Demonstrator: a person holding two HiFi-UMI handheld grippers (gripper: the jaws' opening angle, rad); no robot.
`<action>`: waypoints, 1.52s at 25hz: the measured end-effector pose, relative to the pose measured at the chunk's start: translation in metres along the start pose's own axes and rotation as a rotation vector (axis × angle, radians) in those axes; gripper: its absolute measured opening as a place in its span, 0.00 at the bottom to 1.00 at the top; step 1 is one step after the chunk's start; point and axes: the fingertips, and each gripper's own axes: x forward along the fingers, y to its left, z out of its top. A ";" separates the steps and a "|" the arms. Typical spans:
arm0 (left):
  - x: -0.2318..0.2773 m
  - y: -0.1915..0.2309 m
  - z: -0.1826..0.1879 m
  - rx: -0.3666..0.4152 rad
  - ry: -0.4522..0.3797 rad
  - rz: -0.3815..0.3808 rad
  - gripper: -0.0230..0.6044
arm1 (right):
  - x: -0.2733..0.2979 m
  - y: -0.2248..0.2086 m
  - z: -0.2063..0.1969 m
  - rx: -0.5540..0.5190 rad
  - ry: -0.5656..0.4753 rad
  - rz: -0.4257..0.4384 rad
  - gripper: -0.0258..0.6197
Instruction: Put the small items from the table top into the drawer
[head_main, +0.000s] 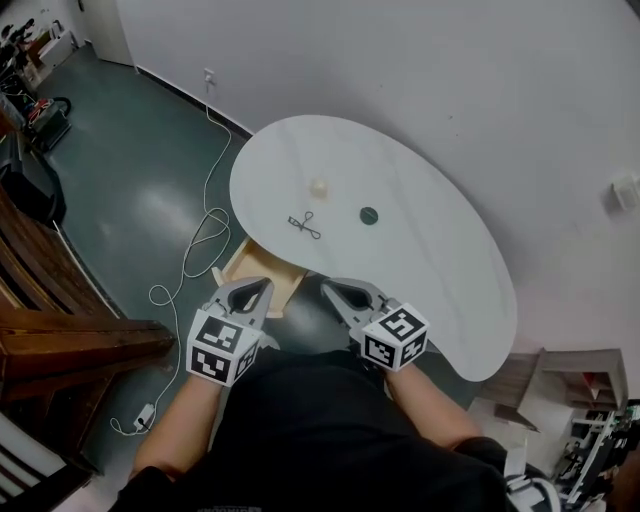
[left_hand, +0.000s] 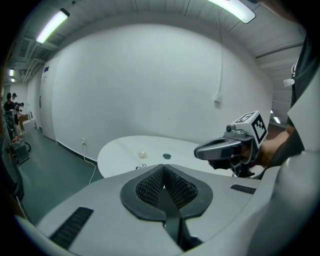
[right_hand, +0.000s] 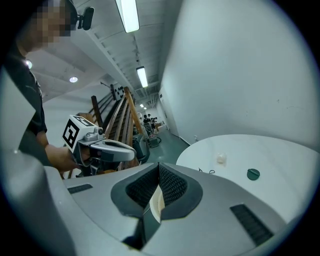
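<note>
Two hand-held grippers sit at the desk's near edge. The left hand-held gripper (head_main: 262, 286) has its jaws pressed together on nothing. The right hand-held gripper (head_main: 328, 288) is likewise closed and empty. A pale sliver shows through the slot behind its pads, and I cannot tell what that is.

Just beneath the left one's tips, under the near-left edge of the desk (head_main: 440, 300), the light wooden drawer (head_main: 232, 265) stands pulled out. The part in view looks bare.

The small items lie ahead of both tips, toward the desk's middle. Nearest is a black wire clip (head_main: 305, 226), its long axis slanting roughly along the near edge. It sits about midway between the two tips, so either hand could take it. I judge the left better placed, since the drawer is on its side. Beyond the clip is a cream ball (head_main: 319, 186), and to the right a dark green disc (head_main: 369, 215), closer to the right hand.

No brand or lettering is legible. Only the square patterns on the marker cubes (head_main: 220, 348) show.
</note>
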 end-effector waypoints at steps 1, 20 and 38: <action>0.001 0.006 0.001 0.009 0.003 -0.005 0.06 | 0.006 -0.002 0.003 -0.009 -0.003 -0.008 0.03; 0.030 0.078 -0.027 -0.105 0.082 0.135 0.06 | 0.099 -0.116 -0.038 -0.209 0.271 -0.068 0.03; 0.031 0.093 -0.065 -0.225 0.166 0.292 0.06 | 0.189 -0.191 -0.112 -0.541 0.610 0.017 0.11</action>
